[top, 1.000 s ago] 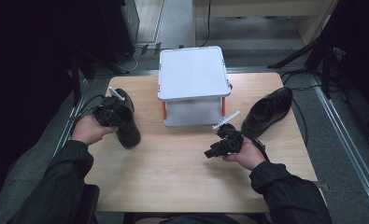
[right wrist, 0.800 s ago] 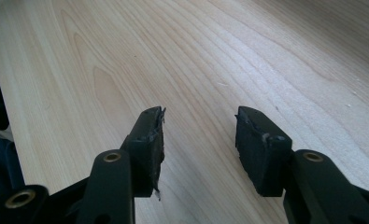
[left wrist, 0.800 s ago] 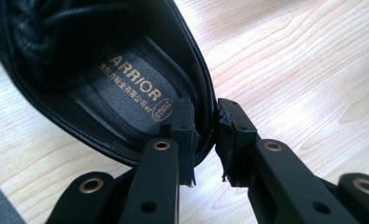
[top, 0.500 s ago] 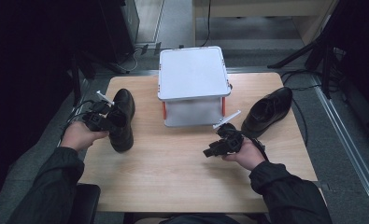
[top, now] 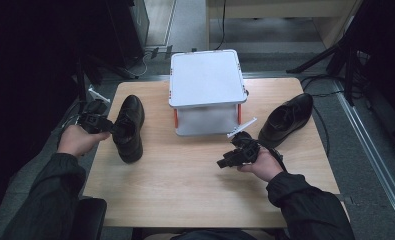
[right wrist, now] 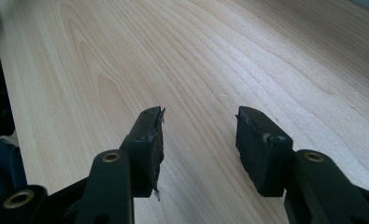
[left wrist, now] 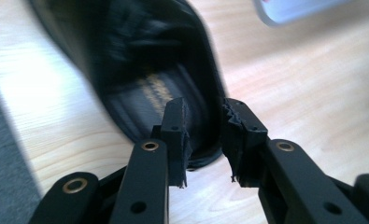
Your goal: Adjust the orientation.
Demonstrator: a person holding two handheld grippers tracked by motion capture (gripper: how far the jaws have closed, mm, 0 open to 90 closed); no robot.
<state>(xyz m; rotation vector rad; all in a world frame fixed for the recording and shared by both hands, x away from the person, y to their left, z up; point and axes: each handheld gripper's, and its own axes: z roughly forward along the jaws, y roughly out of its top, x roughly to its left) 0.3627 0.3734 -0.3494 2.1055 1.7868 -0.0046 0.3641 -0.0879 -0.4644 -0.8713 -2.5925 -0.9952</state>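
Pale wooden table bearing a white lidded plastic box. Left of that box, left gripper just opening, straddling the black leather shoe's heel rim, pads not pressing. Near its front, right gripper gaping, holding nothing.

Light wooden table on grey floor, surroundings dark.

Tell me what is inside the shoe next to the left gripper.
The shoe shows a dark insole with faint gold lettering at the heel, nothing else there. Its toe end is covered by the upper. The left gripper, jaws just opening, straddles the heel rim.
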